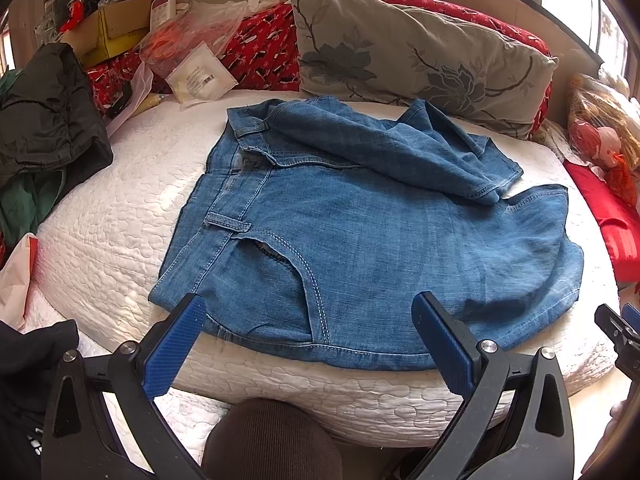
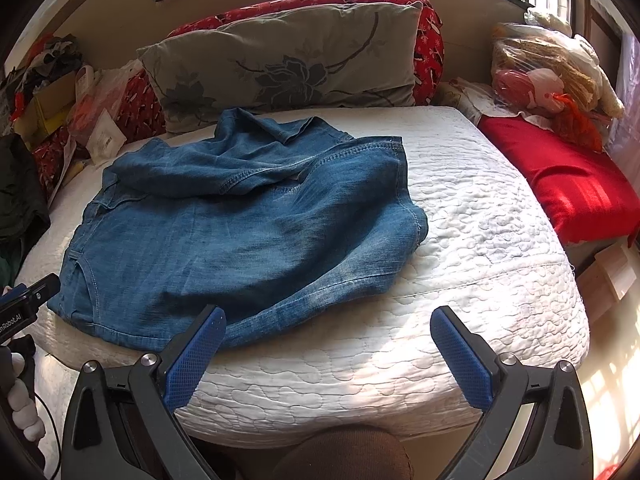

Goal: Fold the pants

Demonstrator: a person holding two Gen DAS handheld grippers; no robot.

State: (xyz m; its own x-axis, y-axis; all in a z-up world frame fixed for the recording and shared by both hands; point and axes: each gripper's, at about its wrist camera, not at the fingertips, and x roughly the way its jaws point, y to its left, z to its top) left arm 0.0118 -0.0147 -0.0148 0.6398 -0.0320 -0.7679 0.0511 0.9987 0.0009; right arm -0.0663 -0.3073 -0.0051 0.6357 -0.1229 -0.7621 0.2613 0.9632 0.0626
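Observation:
Blue denim pants (image 1: 360, 232) lie folded on a white quilted bed (image 1: 112, 216), waistband to the left, with a leg end flopped back over the top. My left gripper (image 1: 308, 316) is open and empty, hovering just above the pants' near edge by the pocket. My right gripper (image 2: 326, 328) is open and empty over the bed's near edge, at the pants' (image 2: 248, 232) near right corner. The left gripper's side shows at the left of the right wrist view (image 2: 28, 296).
A grey floral pillow (image 1: 420, 56) and red patterned cushions (image 1: 264, 48) line the headboard. Boxes, bags and dark clothes (image 1: 48, 120) crowd the left. A red cushion (image 2: 560, 180) and a bagged toy (image 2: 548, 76) lie right. My knee (image 2: 344, 456) is below.

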